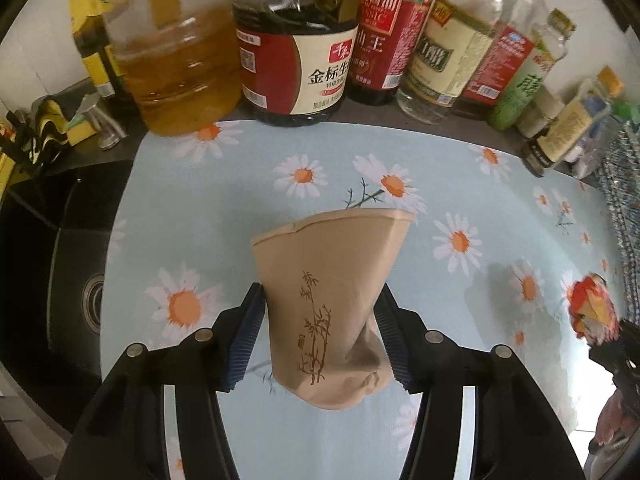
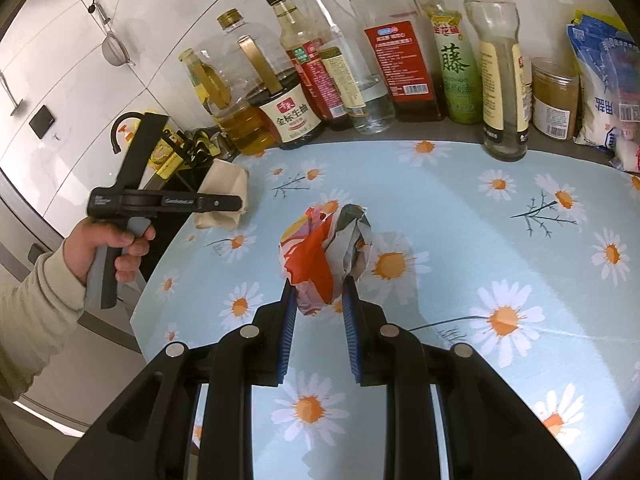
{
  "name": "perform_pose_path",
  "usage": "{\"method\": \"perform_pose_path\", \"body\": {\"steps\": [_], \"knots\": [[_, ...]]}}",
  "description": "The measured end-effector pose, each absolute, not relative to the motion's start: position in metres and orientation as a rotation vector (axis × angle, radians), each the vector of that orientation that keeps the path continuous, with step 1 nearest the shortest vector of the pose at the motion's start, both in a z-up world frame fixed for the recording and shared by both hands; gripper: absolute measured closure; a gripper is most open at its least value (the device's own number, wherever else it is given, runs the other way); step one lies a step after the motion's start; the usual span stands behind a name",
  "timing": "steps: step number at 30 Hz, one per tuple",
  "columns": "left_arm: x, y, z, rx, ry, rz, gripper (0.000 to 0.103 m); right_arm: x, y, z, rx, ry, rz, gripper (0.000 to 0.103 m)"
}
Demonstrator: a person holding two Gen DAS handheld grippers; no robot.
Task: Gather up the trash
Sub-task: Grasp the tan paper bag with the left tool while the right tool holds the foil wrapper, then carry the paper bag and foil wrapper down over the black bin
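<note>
Left tongs (image 1: 322,320): clenched on tan paper cup (image 1: 332,300), bamboo print.
Right tongs (image 2: 318,300): clenched on crumpled wrapper (image 2: 320,252).
Soy sauce bottle (image 1: 294,60): label reads "金标生抽".
Desk (image 2: 440,208): daisy-print cover.

Dark soy sauce jug (image 1: 294,60): cream label reads 金标生, red square logo 千禾; right wrist view shows 金标生抽. Red-label bottle (image 1: 380,28): 油王. Clear vinegar bottle (image 1: 438,46): 白醋. Green-label bottle (image 2: 456,64): 藤. White bag (image 2: 608,92): print too distorted. Left gripper (image 2: 224,202) body print illegible.
</note>
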State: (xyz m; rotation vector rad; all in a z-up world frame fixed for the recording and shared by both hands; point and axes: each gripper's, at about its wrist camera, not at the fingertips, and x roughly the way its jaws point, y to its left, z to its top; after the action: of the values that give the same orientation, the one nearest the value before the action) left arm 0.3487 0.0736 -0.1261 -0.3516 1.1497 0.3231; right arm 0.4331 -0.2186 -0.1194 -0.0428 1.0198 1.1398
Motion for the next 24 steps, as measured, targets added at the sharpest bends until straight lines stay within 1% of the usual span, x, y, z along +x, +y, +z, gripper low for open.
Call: {"method": "perform_pose_path", "body": {"steps": [11, 24], "knots": [[0.280, 0.059, -0.095, -0.354, 1.071, 0.228, 0.049, 0.380, -0.203, -0.117, -0.049, 1.020, 1.113, 0.079], [0.181, 0.057, -0.075, -0.377, 0.979, 0.118, 0.049, 0.284, -0.179, -0.109, -0.046, 1.014, 1.048, 0.079]]}}
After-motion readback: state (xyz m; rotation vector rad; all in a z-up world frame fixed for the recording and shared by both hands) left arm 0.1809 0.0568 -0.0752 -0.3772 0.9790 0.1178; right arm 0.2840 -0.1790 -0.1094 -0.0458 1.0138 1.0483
